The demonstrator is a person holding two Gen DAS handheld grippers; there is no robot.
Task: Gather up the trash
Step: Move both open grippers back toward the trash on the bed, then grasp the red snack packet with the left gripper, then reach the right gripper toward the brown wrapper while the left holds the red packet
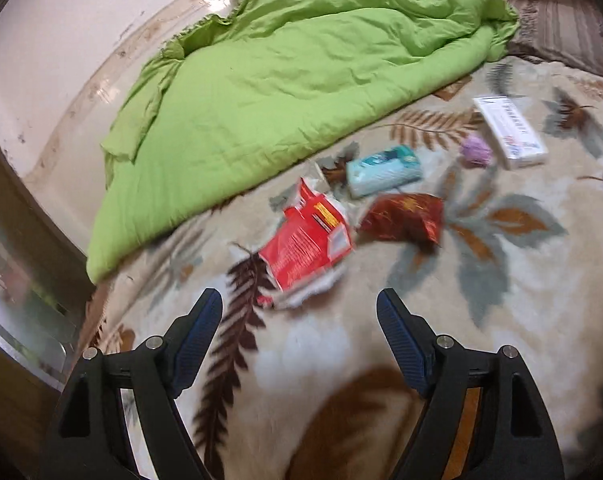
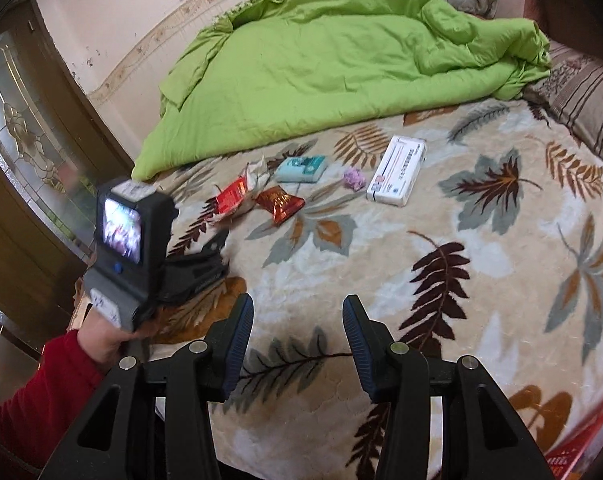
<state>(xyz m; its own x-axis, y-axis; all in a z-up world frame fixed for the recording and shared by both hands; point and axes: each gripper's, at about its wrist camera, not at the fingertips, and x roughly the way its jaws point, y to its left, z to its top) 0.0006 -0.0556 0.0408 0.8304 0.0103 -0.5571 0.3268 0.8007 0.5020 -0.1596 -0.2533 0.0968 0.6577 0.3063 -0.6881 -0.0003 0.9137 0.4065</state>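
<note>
Left gripper point(image 1: 299, 304) hangs low over the leaf-print blanket point(image 2: 481, 280), fingers spread wide with nothing between them, nose aimed at the torn red wrapper point(image 1: 307, 242) just ahead. A hand point(image 2: 101, 340) in a red sleeve point(image 2: 33, 400) grips its handle, and the little screen on its back glows. Right gripper point(image 2: 297, 320) sits over the bed's near edge, fingers apart too, empty, well short of the litter. And the litter: the torn red wrapper and a dark red foil packet point(image 1: 403, 218) lie side by side toward the blanket's left edge. Just behind them lies a teal tissue pack point(image 1: 383, 170), close to the hem of the green duvet point(image 1: 285, 92) heaped along the far side. Further right, a small purple ball point(image 1: 476, 151) rests just beside a long white box point(image 1: 509, 132). A red mesh basket point(image 2: 581, 440) peeks in at the near right corner.
</note>
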